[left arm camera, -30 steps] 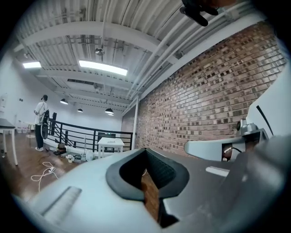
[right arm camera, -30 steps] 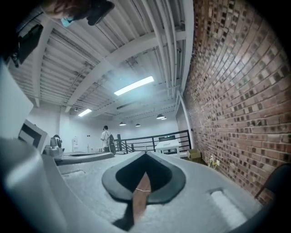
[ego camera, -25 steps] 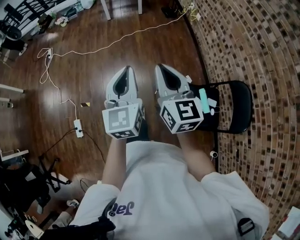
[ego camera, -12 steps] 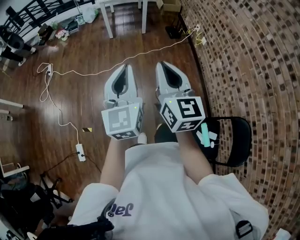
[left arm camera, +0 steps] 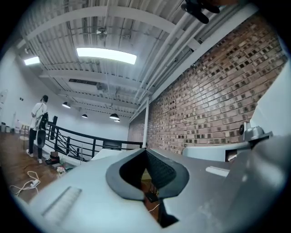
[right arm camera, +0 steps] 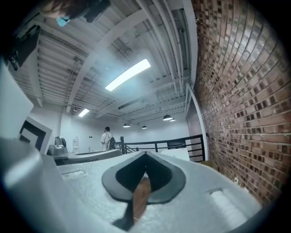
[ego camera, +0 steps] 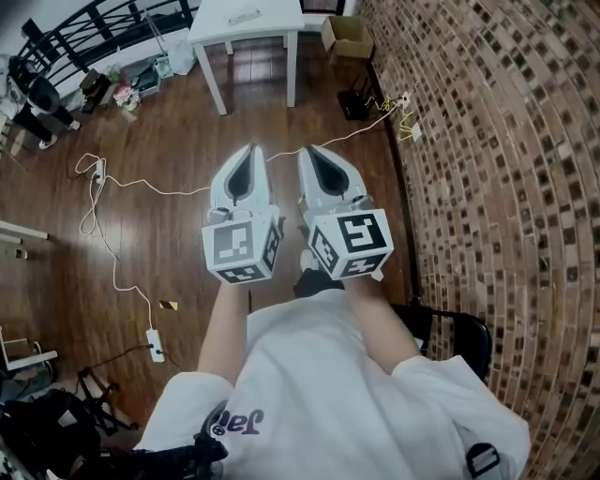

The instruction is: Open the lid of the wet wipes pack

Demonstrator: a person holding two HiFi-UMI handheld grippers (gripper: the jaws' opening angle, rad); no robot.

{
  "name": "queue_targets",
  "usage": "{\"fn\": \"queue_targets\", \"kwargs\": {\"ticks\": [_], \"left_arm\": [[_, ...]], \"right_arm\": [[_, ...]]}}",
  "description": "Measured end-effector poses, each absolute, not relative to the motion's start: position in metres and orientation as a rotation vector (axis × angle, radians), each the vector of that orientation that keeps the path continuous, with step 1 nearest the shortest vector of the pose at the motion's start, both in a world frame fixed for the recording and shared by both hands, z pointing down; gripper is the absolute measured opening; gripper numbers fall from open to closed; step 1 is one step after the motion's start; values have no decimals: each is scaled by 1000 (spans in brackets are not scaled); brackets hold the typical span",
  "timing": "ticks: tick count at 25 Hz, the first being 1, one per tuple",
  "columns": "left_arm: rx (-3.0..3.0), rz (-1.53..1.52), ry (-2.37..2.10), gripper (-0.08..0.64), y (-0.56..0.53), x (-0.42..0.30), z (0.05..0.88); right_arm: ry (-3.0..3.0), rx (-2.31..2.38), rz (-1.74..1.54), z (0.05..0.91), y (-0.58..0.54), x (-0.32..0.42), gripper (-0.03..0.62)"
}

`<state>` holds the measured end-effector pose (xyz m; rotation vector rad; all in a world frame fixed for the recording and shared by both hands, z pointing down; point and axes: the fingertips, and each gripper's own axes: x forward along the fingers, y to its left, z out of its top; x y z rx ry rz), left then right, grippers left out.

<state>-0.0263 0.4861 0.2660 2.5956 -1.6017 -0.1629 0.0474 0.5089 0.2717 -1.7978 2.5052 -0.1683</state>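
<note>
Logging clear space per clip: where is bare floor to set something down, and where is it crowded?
Bare wood floor lies between the white table and the tips of the left tongs and right tongs, and left of them below the white cable. Crowded: bags by the railing, plugs along the brick wall, gear bottom left.

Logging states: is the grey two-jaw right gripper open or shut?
Shut: the grey two-jaw right gripper has its tips touching, nothing between.
</note>
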Motion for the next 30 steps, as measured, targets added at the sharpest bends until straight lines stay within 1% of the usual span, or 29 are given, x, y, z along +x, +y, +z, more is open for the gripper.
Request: {"fn": "queue_targets", "kwargs": {"ticks": [5,10,13,19,24,30], "left_arm": [[2570,-183,-1672,17,403,15,249],[2498,-120,-1718,17,337,25,272],[2459,-106,-1737,17,292,20,282],[2417,-138,-1768,17,171,5,296],[2412,-200,-1812,17,60,-14,282],[2389,-196,-1873,17,-54,-45,276]], "right_arm": [[2528,-1698,-185,250,419,95,-12],[2554,-1680,-283,275,349,115,-12],[2582,-1677,-339,294,306,114,-12],[2641,-1659,-319,310,193,99,-12],[2671,-1632,-232,295,74,83,-12],[2689,-1608,-223,293,-40,59,-12]]}}
